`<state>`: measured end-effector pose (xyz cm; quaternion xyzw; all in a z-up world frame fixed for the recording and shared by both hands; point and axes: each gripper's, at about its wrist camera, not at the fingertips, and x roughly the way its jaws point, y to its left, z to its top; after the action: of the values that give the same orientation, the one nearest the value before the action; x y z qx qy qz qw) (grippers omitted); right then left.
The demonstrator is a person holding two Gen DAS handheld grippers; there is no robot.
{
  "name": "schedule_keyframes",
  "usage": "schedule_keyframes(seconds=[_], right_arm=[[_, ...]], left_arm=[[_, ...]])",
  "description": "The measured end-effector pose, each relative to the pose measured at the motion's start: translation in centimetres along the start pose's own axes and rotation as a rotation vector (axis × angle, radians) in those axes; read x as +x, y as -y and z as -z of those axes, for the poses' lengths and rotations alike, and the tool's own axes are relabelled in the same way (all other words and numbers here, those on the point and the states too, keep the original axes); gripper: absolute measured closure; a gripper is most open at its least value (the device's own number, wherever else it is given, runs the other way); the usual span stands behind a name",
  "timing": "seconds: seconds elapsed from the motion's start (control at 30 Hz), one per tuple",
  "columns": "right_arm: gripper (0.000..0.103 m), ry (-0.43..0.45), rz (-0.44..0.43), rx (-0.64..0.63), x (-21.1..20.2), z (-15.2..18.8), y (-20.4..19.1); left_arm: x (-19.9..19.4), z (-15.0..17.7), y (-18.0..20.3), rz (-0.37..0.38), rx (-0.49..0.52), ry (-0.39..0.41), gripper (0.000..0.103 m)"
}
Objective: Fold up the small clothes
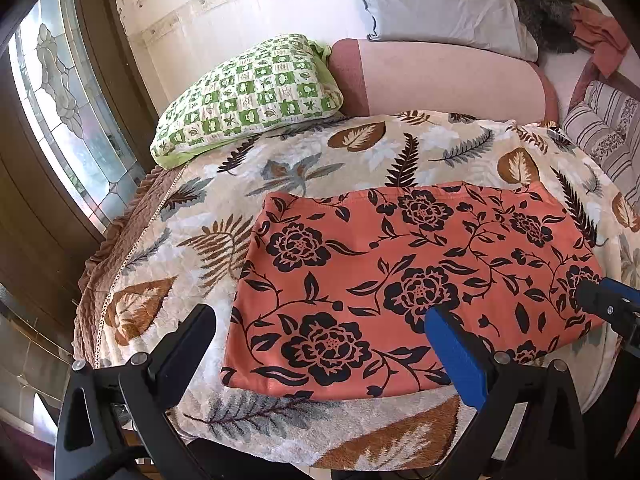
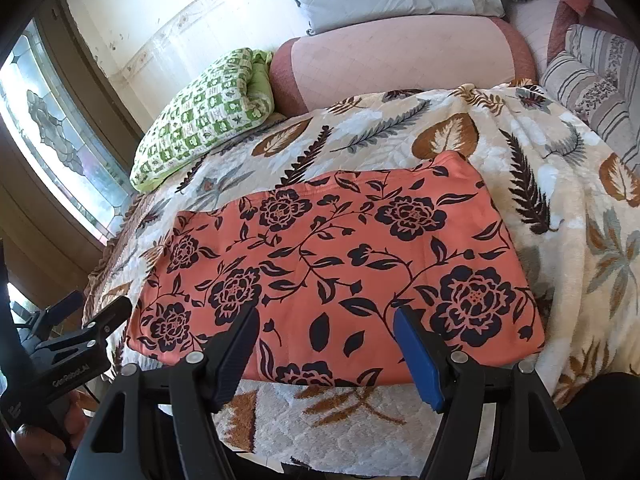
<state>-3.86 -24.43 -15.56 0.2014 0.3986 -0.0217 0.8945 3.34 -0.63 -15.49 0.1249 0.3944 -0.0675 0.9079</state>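
An orange cloth with black flowers (image 1: 400, 280) lies flat as a folded rectangle on the leaf-print blanket (image 1: 320, 152). My left gripper (image 1: 320, 344) hangs over the cloth's near left corner, jaws wide open and nothing between them. The right gripper (image 1: 600, 292) shows at that view's right edge, by the cloth's near right corner. In the right wrist view the same cloth (image 2: 340, 256) fills the middle. My right gripper (image 2: 326, 340) stands open over its near edge, holding nothing. The left gripper (image 2: 90, 308), held by a hand (image 2: 36, 436), sits off the cloth's left end.
A green checked pillow (image 1: 248, 96) lies at the back left, with a pink bolster (image 1: 440, 76) and a grey pillow (image 1: 436, 0) behind the blanket. Striped cushions (image 2: 592, 84) sit at the right. A leaded window (image 1: 68, 108) stands left of the bed; the blanket's edge drops near me.
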Motion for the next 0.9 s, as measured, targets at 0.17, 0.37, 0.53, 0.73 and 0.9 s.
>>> schedule_keyframes(seconds=[0.17, 0.37, 0.53, 0.73, 0.9], right_arm=[[0.030, -0.009, 0.004, -0.011, 0.3, 0.1, -0.5], [0.030, -0.019, 0.011, -0.028, 0.7, 0.2, -1.0], [0.030, -0.050, 0.038, -0.023, 1.7, 0.5, -0.3], [0.030, -0.115, 0.147, 0.050, 4.3, 1.1, 3.8], [0.030, -0.186, 0.155, 0.113, 6.3, 2.8, 6.3]], left_arm=[[0.4, 0.1, -0.4, 0.004, -0.005, -0.012, 0.000], [1.0, 0.3, -0.9, 0.005, -0.018, -0.022, 0.000], [3.6, 1.3, -1.8, -0.003, -0.035, -0.079, 0.000], [10.3, 4.3, -3.5, -0.069, -0.045, -0.248, 0.000], [11.0, 5.2, -5.4, 0.020, -0.164, -0.292, 0.000]])
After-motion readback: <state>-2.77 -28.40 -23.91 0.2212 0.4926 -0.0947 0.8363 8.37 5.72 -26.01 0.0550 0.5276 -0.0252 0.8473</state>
